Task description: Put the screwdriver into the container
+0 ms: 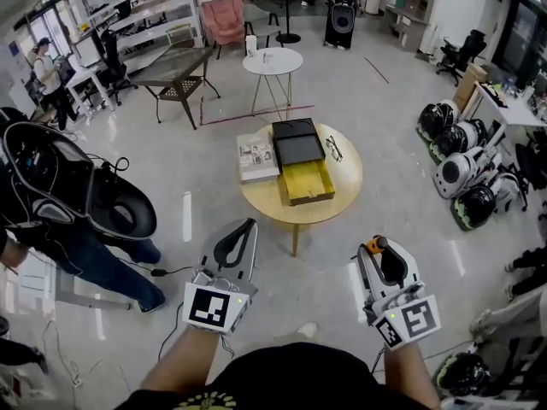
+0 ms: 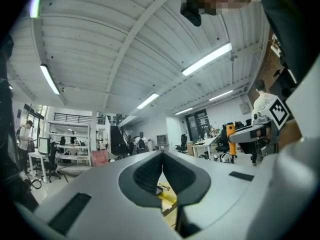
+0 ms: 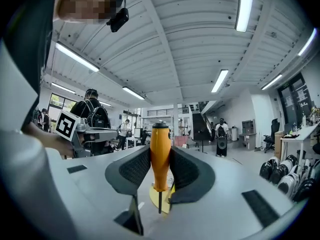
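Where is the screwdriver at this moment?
The screwdriver is clamped in the right hand-held gripper, at the head view's lower right, short of the round table.

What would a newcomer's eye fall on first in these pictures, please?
The orange-handled screwdriver is clamped in the right gripper, at the head view's lower right. Ahead, a yellow container lies open on the round table, beside a black box. The left gripper is shut and empty.

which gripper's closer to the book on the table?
Left. The left gripper hangs short of the table, roughly in line with the book on its left side. The right gripper, shut on the screwdriver, is also short of the table but well off to the right.
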A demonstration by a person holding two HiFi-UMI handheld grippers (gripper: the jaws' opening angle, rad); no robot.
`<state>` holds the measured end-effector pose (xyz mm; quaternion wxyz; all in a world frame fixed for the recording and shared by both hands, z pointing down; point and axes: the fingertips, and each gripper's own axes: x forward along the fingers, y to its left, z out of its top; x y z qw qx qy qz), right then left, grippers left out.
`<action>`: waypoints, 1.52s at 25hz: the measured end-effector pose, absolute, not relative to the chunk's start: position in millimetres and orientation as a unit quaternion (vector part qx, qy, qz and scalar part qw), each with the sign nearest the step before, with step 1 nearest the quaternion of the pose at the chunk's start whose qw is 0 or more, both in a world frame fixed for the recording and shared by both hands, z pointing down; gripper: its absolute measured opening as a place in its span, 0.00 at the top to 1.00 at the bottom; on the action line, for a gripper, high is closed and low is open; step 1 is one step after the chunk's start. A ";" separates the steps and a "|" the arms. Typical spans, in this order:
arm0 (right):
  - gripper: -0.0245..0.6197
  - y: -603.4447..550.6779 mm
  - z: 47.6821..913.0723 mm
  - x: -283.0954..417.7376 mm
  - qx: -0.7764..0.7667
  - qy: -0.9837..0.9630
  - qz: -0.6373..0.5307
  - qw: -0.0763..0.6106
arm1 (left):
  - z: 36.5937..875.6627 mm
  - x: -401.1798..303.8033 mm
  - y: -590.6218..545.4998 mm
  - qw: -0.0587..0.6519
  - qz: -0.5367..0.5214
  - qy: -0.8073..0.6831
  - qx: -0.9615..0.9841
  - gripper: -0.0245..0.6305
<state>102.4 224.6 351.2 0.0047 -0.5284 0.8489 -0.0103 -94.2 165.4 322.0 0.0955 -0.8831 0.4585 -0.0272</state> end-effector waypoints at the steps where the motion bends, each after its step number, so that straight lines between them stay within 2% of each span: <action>1: 0.75 222.8 350.6 105.8 -0.524 0.852 -0.009 0.005 | 321.3 -92.1 163.0 0.093 -0.027 0.465 -0.880 0.93; 12: 0.75 208.6 361.2 149.3 -0.522 0.853 -0.022 0.006 | 329.0 -59.6 151.2 0.085 -0.033 0.473 -0.876 0.93; 38: 0.75 113.8 355.1 131.4 -0.535 0.844 -0.032 0.011 | 337.6 -68.9 40.0 0.069 -0.041 0.451 -0.889 0.93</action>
